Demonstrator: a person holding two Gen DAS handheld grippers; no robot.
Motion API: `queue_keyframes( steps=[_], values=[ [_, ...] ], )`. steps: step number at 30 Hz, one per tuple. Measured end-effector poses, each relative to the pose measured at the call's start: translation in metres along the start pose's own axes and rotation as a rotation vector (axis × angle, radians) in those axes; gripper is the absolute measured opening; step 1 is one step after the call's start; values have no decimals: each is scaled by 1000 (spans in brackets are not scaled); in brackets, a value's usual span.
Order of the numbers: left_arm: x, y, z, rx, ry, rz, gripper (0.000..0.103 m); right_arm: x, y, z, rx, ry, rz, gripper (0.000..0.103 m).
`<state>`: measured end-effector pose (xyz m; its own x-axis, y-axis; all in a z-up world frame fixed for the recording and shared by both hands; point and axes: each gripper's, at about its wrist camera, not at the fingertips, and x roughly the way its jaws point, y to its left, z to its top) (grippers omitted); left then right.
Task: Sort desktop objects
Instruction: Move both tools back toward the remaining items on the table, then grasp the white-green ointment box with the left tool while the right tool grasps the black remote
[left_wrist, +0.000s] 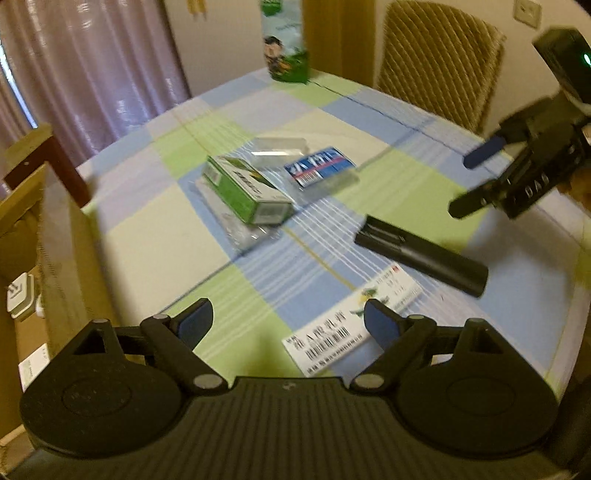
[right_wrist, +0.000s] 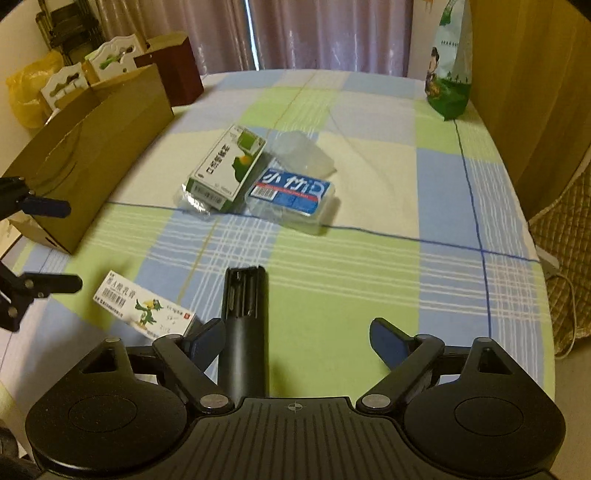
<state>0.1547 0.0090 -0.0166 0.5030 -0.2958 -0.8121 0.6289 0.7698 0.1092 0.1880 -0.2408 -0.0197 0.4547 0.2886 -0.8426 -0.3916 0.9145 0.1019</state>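
The whole left wrist view is motion-blurred, so print on the white ointment carton (left_wrist: 352, 325) is unreadable. In the right wrist view, the black cylindrical remote's (right_wrist: 243, 332) near end hides behind the gripper body, and the green snack bag (right_wrist: 448, 74) at one o'clock is cropped.

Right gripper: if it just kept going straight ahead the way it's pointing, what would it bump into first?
Probably nothing soon: the right gripper is open, and the black cylindrical device lies just left of centre, beside its left finger. Straight ahead is bare checked tablecloth, then perhaps the clear blue-labelled box; depth is unclear.
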Motion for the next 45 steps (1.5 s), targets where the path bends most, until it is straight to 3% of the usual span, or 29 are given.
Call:
queue_keyframes(
  steps=[9,16,19,22,27,30,42,45],
  values=[
    [27,-19,-5,171,49,-80,85,7,4,-12,7,38,22,88],
    [55,-35,-7,302,90,-123,69,10,9,-24,7,60,23,88],
    [64,-37,-7,296,109,-137,57,12,11,-27,5,68,23,88],
    [67,-36,-7,255,122,-131,55,15,14,-30,2,76,23,88],
    [58,-22,-11,40,167,-101,46,20,19,-29,-16,82,27,88],
    [48,-22,-18,-23,180,-105,40,24,23,-27,-30,81,33,88],
    [49,-33,-18,9,171,-116,41,36,33,-25,-75,87,41,88],
    [52,-34,-17,15,170,-114,33,39,33,-27,-75,89,35,88]
  ],
)
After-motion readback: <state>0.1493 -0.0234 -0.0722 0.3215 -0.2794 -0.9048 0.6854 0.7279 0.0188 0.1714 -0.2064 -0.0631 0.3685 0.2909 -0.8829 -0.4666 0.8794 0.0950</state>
